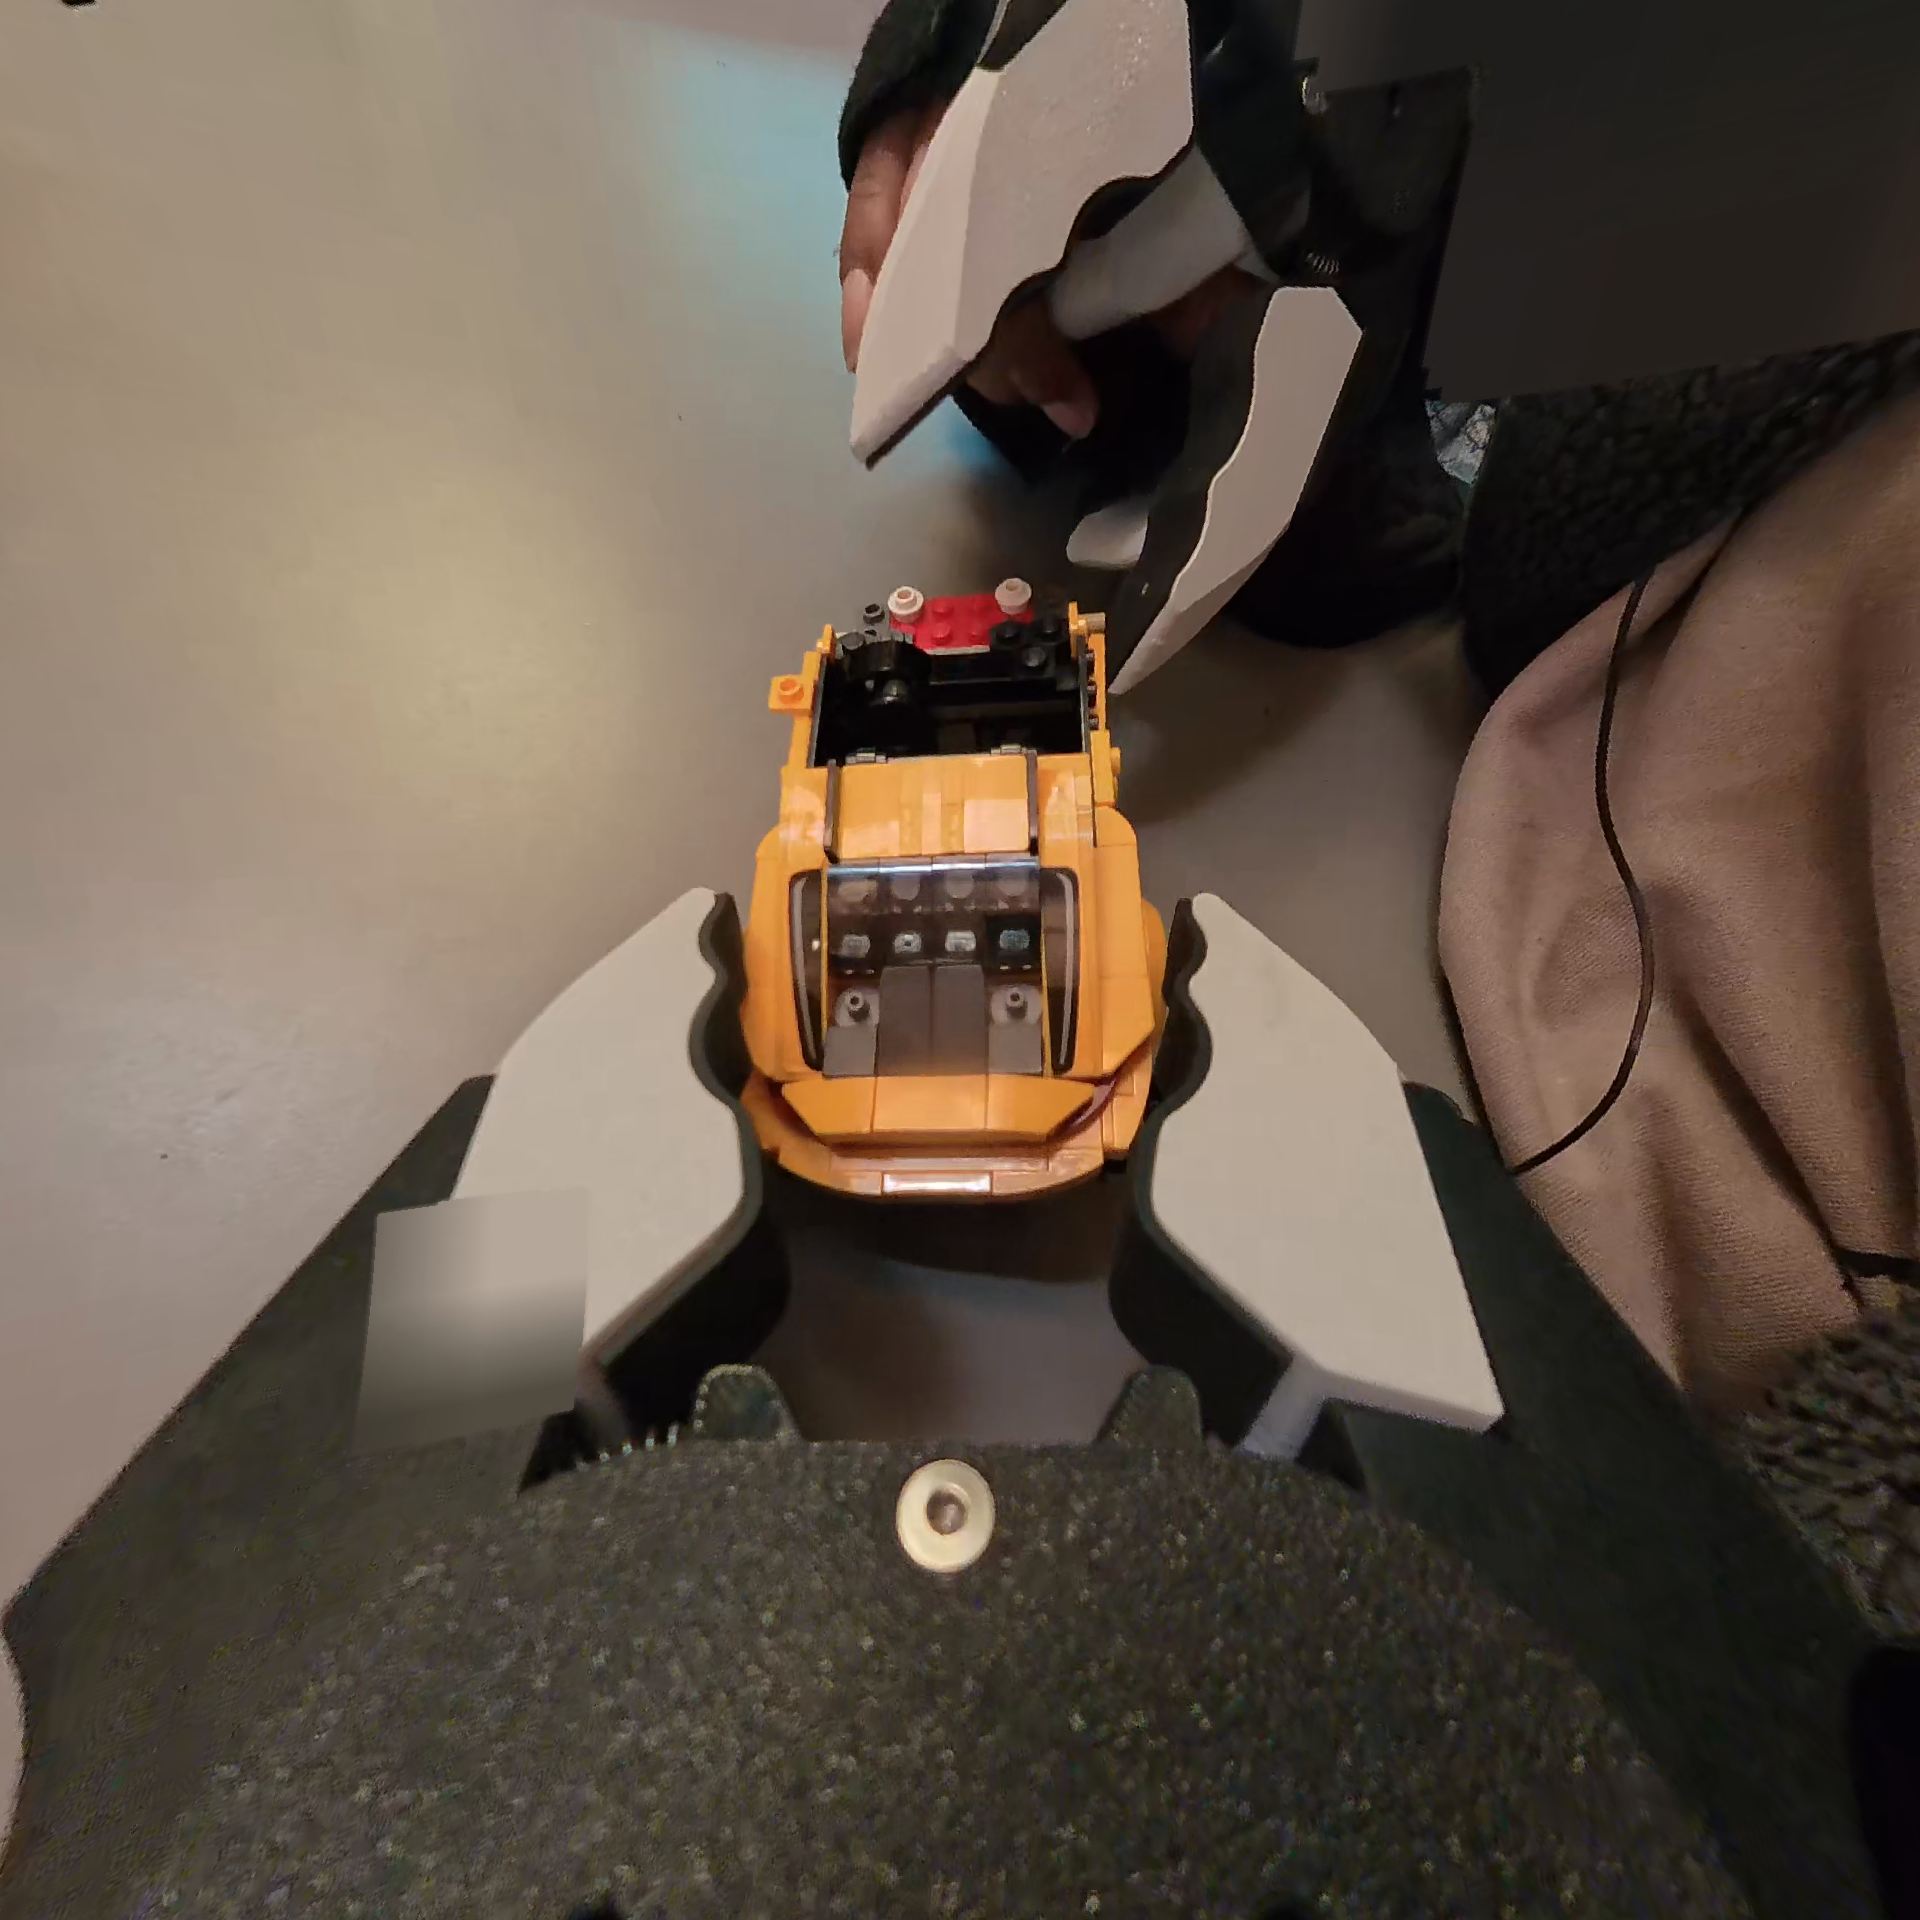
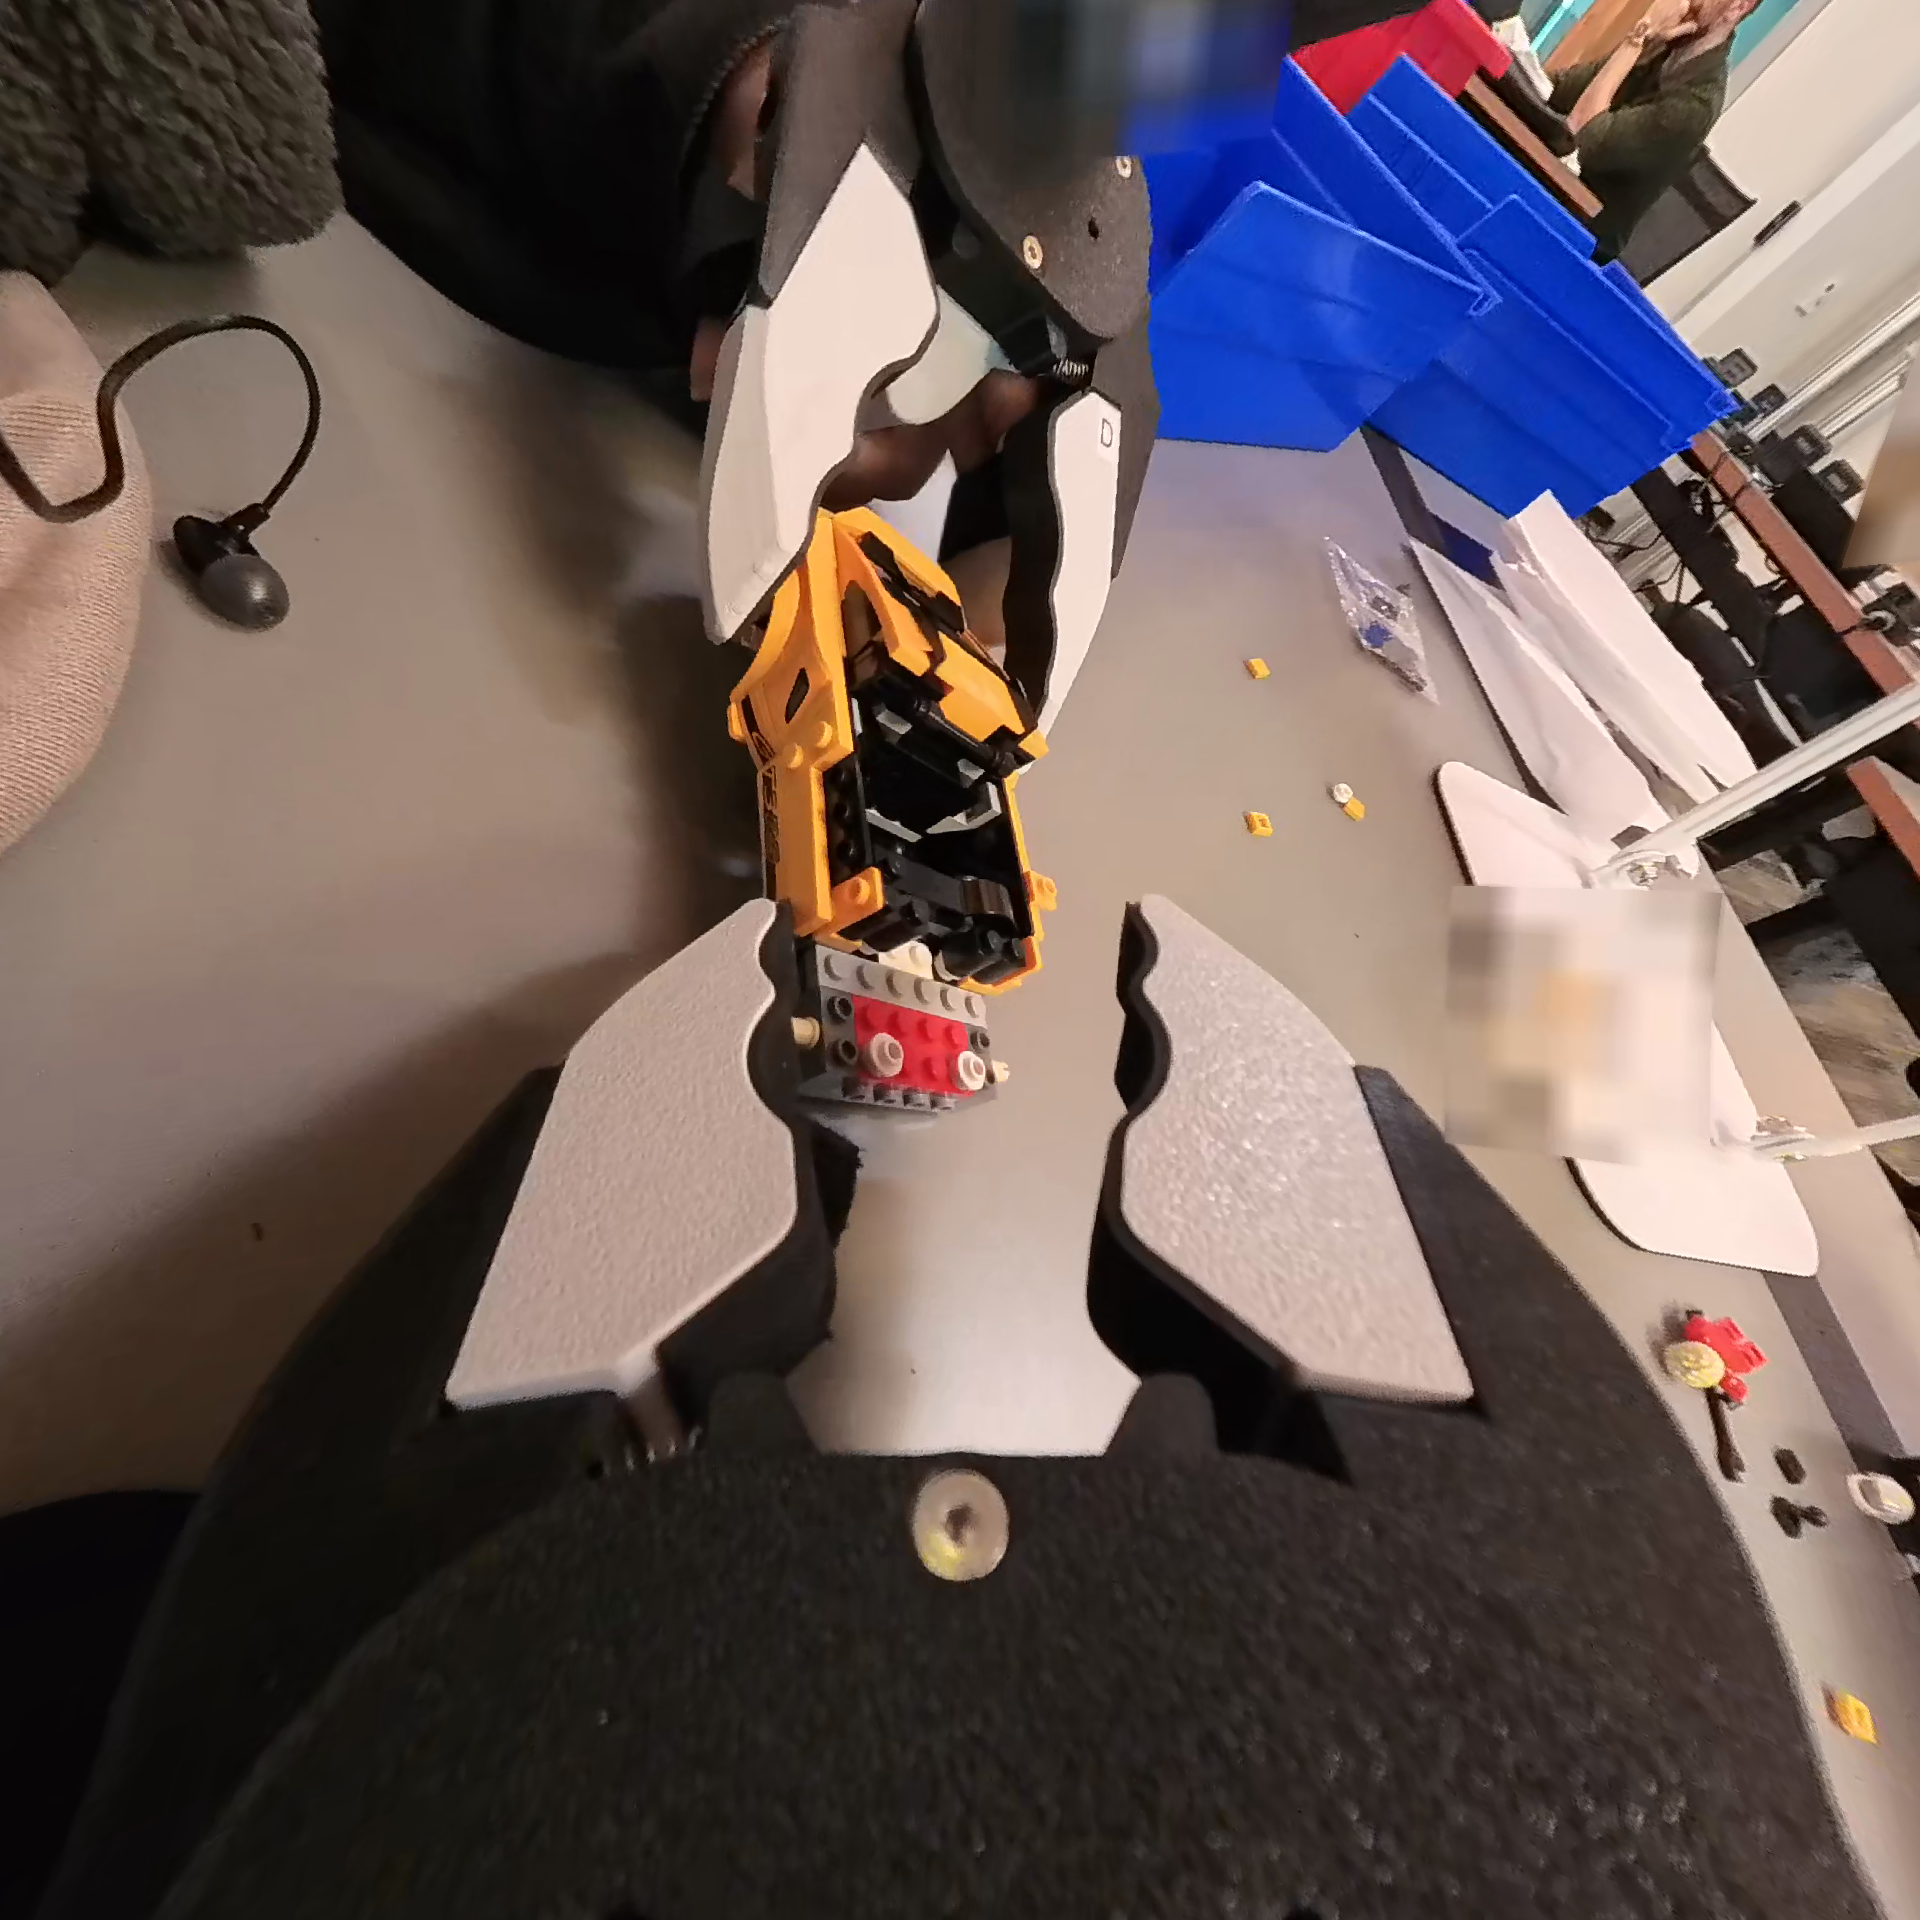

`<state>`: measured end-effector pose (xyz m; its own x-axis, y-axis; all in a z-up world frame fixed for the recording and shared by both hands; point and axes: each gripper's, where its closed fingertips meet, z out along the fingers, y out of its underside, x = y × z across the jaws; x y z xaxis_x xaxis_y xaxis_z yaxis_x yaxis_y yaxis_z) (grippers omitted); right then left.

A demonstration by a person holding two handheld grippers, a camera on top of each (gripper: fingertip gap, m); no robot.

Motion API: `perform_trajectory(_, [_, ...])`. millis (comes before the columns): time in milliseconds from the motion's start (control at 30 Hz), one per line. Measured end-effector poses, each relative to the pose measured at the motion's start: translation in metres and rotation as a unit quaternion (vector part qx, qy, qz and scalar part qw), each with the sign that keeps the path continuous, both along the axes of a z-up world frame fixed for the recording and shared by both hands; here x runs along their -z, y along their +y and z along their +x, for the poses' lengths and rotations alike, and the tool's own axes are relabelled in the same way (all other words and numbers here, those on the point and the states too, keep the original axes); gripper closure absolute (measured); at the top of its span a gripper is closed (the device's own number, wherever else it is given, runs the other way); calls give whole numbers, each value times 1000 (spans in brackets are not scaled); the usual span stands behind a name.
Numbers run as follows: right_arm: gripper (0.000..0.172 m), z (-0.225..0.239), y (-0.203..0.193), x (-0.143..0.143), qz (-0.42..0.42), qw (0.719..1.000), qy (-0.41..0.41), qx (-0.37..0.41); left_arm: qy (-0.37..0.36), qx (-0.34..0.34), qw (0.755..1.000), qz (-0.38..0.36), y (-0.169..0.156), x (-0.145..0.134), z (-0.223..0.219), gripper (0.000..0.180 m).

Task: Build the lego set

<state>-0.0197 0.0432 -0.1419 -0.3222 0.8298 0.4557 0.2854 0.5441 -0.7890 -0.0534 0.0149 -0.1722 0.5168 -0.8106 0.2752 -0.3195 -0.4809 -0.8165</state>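
- The left gripper (image 1: 951,997), in the lower centre of the left wrist view, clenches the rear end of an orange toy car built of plastic bricks (image 1: 940,935). Both dark pads (image 1: 722,997) press against its flanks, and the model looks to be lifted clear of the grey table (image 1: 312,520), apparently to steady it for the other tool.
- The car's open black cabin and its red and grey brick end (image 2: 909,1044) point away from that gripper, towards the right gripper (image 2: 951,987).
- In the right wrist view the right gripper stands spread at the centre of the frame. Its left pad (image 2: 774,997) lies against the side of the grey and red end, while its right pad stands clear, so nothing is gripped.
- Small yellow loose bricks (image 2: 1257,824) lie scattered on the table at right of that view, with a red and yellow small part (image 2: 1714,1361) at lower right.
- Blue plastic bins (image 2: 1455,281) are stacked at upper right.
- A black cable with a rounded plug (image 2: 223,582) lies at upper left, beside a beige cloth (image 2: 52,582).
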Motion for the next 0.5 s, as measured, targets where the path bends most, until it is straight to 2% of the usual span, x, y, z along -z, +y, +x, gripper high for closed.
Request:
perform_trajectory(133, [113, 1, -1, 3, -3, 1000, -3, -4, 13, 5, 1000, 13, -1, 1, 0, 102])
perform_trajectory(233, [123, 5, -9, 14, -6, 999, -26, -23, 26, 7, 999, 32, -1, 3, 1, 102])
perform_trajectory(300, [132, 8, -14, 14, -25, 998, -35, -40, 59, 9, 996, 67, 1, 6, -1, 102])
perform_trajectory(400, [133, 11, -15, 16, -56, 996, -46, -47, 112, 21, 985, 127, 3, 12, -3, 103])
perform_trajectory(500, [137, 12, -11, 18, -96, 993, -58, -45, 129, 29, 979, 155, 3, 13, -3, 103])
